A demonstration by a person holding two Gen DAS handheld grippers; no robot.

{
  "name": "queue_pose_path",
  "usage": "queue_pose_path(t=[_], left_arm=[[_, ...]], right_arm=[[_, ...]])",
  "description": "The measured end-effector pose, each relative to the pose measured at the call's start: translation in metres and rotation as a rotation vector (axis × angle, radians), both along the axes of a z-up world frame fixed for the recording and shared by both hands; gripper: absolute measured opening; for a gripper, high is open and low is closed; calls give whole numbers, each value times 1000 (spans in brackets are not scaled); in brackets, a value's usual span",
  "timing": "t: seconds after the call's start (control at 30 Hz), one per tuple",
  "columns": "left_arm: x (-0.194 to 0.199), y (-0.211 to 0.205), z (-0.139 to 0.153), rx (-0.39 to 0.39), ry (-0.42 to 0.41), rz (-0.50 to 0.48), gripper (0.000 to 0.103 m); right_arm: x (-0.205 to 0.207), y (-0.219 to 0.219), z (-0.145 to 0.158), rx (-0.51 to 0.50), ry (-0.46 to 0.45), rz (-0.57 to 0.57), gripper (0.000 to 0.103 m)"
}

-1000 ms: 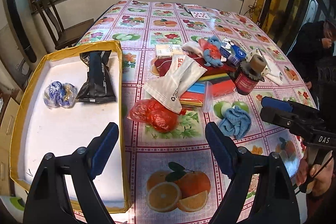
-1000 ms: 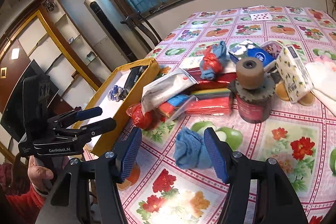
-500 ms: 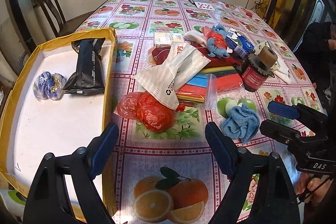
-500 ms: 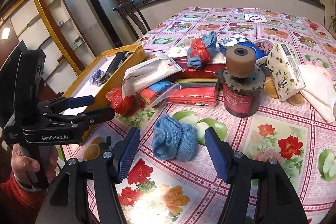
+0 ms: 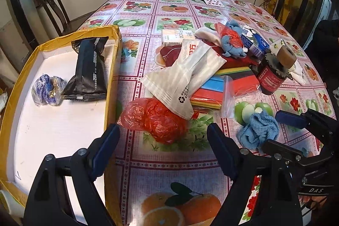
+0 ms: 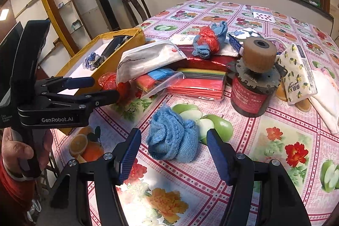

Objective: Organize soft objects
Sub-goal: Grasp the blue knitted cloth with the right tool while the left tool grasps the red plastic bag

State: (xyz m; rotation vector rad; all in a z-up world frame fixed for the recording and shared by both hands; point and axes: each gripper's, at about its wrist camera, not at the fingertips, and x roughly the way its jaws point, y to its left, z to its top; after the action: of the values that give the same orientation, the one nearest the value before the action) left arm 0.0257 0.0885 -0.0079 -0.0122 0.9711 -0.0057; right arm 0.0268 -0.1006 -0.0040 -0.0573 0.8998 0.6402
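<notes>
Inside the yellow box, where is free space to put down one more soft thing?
The yellow box has bare white floor in its near half, below the black packet and the blue wrapped bundle. Its far end is occupied by those two. On the table, the pile around the red plastic bag is crowded.

2 blue cloths (image 6: 172, 139) (image 6: 220, 30), 1 box (image 5: 25, 60)

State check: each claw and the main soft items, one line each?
left claw: open, empty, lined up on red bag
right claw: open, straddling blue cloth
blue cloth: crumpled on table
red bag: crumpled, beside box
yellow box: open, holds black pack
</notes>
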Motion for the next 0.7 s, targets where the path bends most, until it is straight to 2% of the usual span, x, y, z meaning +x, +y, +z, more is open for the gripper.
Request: queue_pose_path(t=[0.13,0.3,0.63,0.67,0.7], left_arm=[[6,1,0,5,-2,27,85],[13,-7,-5,47,6,8,85],[22,-10,-17,-2,42,-56,85],[22,-10,-18,0,41,-56,85],[22,-11,-18,3,39,-59,84]], right_arm=[[4,6,-2,-9,-5,3,70],[6,14,-6,-27,-3,15,70],[16,28,-15,-59,22,44,69],[18,29,-17,-66,32,47,67],[19,30,-17,-73,28,46,60]])
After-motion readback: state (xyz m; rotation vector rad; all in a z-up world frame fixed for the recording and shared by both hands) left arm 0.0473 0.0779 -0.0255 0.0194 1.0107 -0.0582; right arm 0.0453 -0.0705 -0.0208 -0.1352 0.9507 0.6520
